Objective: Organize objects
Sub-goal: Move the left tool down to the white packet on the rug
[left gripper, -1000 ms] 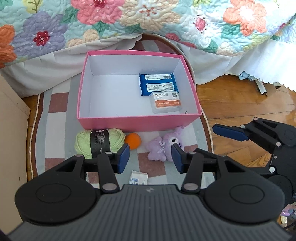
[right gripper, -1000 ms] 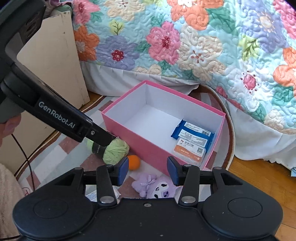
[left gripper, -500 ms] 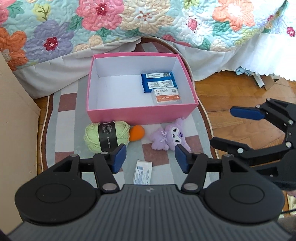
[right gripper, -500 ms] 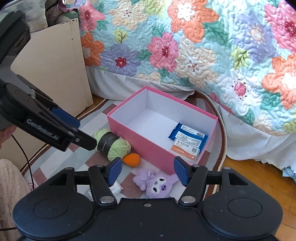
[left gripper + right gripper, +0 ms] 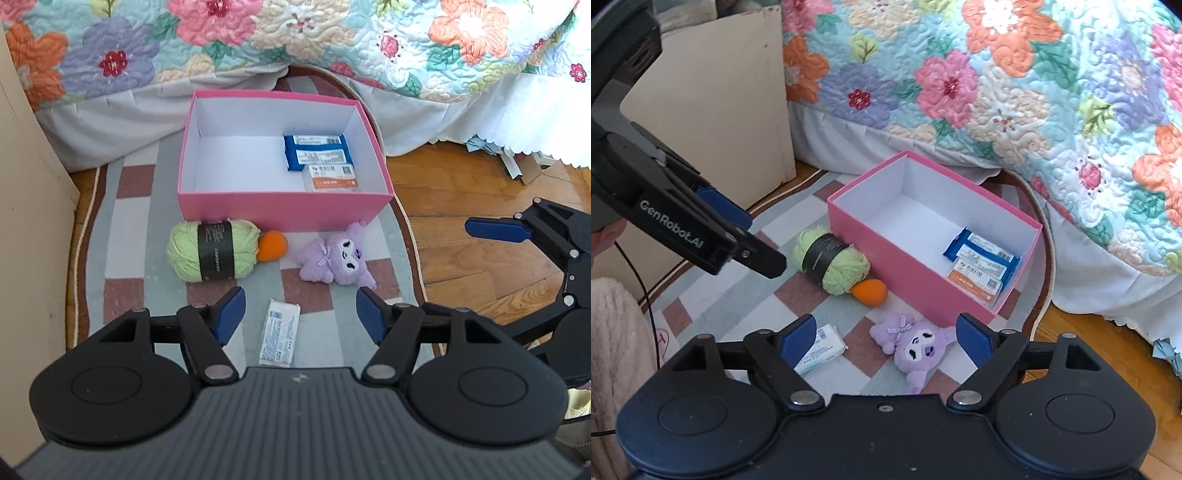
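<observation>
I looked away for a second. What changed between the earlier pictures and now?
Both grippers pulled back from the pink box and their jaws have just been opening: left gripper and right gripper, nothing between them. Yarn, orange ball, plush, packet and box contents stayed put.

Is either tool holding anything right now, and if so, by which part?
Nothing is held. The left tool and right tool have both just been opening, with nothing between their fingers; both hang above the rug.
</observation>
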Available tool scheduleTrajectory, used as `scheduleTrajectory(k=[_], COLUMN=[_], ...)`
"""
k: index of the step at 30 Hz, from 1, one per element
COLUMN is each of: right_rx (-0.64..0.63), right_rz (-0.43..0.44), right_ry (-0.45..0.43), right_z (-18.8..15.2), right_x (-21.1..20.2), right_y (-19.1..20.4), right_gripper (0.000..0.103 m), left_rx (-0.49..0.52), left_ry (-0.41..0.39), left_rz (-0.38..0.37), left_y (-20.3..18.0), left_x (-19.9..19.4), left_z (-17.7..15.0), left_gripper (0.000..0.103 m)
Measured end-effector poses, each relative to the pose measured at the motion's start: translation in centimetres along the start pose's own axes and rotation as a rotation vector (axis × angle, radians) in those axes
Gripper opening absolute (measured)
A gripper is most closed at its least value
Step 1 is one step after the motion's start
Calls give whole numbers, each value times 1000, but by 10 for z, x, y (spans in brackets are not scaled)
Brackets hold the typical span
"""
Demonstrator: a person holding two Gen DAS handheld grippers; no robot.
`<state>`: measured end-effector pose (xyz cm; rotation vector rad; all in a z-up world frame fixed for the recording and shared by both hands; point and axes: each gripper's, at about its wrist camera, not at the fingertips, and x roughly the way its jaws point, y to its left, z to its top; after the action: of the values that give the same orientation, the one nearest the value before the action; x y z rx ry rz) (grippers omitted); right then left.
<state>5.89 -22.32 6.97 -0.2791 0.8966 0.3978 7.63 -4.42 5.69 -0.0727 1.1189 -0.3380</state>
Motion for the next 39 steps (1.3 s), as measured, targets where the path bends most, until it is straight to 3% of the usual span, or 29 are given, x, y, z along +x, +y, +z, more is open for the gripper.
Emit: scheduleTrajectory(k=[16,21,27,30,33,35,39], right_rx=[-151,-169,-233,-262,-293,-312,-379], right_rz=[131,130,148,159,163,160,208], right_ry=[37,21,6,7,-11,-41,-43], right_z=[-10,-8,-11,-14,-19,-22,-35], right_x=[20,29,47,57,59,59,69], right_y=[21,16,16,18,22,24,30], right_gripper=[90,90,90,90,90,90,90], left_rx=[-113,-150,-91,-178,-311,-327,-297], left_ry=[101,45,33,27,86,98,77], left_rz=[-35,-55,21,18,-33,-39,26], left_y=[16,19,17,28,44,49,45], left_x=[41,44,55,66,84,93,102], left_z=[-35,-45,-53,-58,-67,-73,-82], left_gripper=[72,93,94,94,94,94,94])
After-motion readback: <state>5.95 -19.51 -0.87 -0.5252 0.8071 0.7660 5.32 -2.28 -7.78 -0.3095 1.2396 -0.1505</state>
